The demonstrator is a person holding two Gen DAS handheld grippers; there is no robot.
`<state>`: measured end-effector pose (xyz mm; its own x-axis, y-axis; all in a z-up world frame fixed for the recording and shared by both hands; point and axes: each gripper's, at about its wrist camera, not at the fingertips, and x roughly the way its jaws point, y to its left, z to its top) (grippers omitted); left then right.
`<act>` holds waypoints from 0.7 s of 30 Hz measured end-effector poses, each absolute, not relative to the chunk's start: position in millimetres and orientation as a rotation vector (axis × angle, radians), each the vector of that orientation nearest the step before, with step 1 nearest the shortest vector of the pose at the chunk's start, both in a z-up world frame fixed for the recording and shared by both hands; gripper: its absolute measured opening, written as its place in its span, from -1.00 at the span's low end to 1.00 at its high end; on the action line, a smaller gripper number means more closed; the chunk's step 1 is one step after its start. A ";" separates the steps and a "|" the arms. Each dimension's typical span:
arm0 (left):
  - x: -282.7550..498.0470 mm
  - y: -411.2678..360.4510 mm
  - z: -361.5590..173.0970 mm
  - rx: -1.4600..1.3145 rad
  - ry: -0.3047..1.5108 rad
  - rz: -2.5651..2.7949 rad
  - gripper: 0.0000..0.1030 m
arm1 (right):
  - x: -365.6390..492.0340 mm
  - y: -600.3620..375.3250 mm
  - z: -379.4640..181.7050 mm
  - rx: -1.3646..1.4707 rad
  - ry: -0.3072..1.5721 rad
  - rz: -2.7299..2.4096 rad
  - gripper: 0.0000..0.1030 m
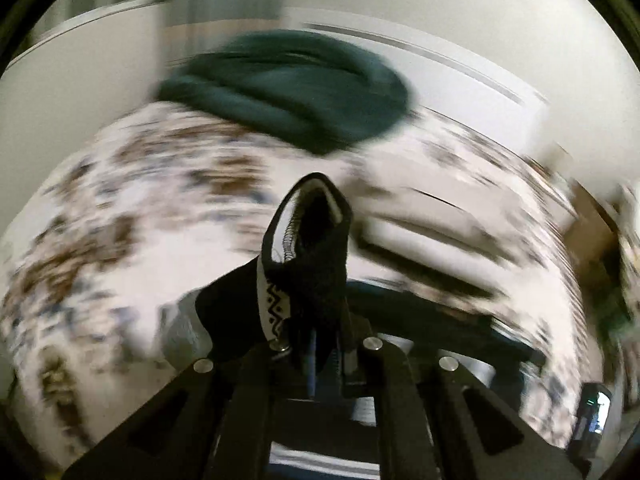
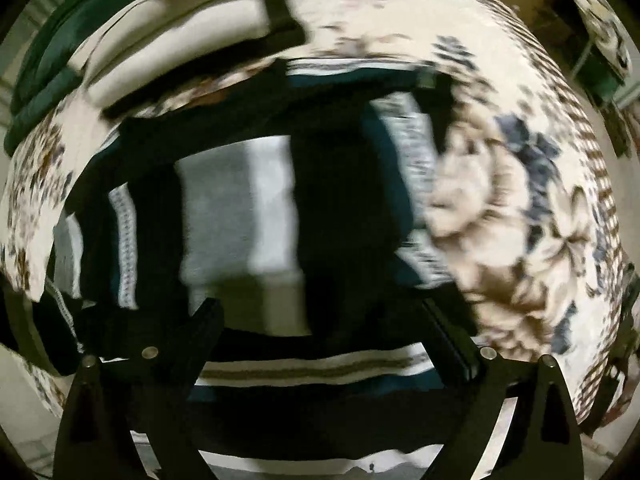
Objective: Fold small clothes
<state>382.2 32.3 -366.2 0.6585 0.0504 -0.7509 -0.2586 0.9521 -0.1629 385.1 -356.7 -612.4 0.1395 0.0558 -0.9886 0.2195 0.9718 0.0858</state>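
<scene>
Both views are pretty smeared with motion blur, so take the fine detail with a grain of salt.

The left gripper point(image 1: 316, 344) has its two fingers pinched together on a fold of the patterned knit garment point(image 1: 308, 256). The bit it's got is black with a white band carrying a black zigzag pattern, and it stands up in a loop above the fingertips, lifted off the floral bedspread point(image 1: 132, 208). More of that black knit trails down to the left of the fingers.

Further back on the bedspread sits a folded dark green garment point(image 1: 288, 84), and to the right of it a cream folded pile point(image 1: 432, 236). Both are well apart from the gripper. A pale wall or cabinet panel point(image 1: 460, 64) runs behind them.

From the right wrist view, the right gripper point(image 2: 320, 312) has its fingers spread wide apart, with nothing between them. It's right over the knit garment point(image 2: 240, 216), which lies spread on the bedspread point(image 2: 520, 220) in black, grey, white and dark teal bands, with a white-and-tan striped edge nearest the camera. I can't tell whether the fingertips are touching the fabric or just above it.

In that same view the cream pile point(image 2: 192, 40) and the green garment point(image 2: 60, 64) are up at the top left, beyond the knit piece.
</scene>
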 end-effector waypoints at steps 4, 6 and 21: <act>411.5 -84.6 -384.3 -0.191 0.885 -0.038 -0.91 | 368.6 -406.2 -621.9 0.282 1.446 -0.177 0.88; 417.8 -125.5 -393.8 -0.163 0.912 -0.101 -0.91 | 358.3 -433.3 -627.5 0.303 1.460 -0.210 0.88; 393.4 -139.6 -413.2 -0.117 0.977 -0.036 0.89 | 331.2 -535.7 -601.0 0.546 1.406 -0.193 0.88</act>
<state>393.4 -139.6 -413.2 0.5596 -0.0833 -0.8246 -0.0224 0.9931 -0.1155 331.2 -535.7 -601.0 0.1725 0.1884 -0.9668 0.4423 0.8622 0.2469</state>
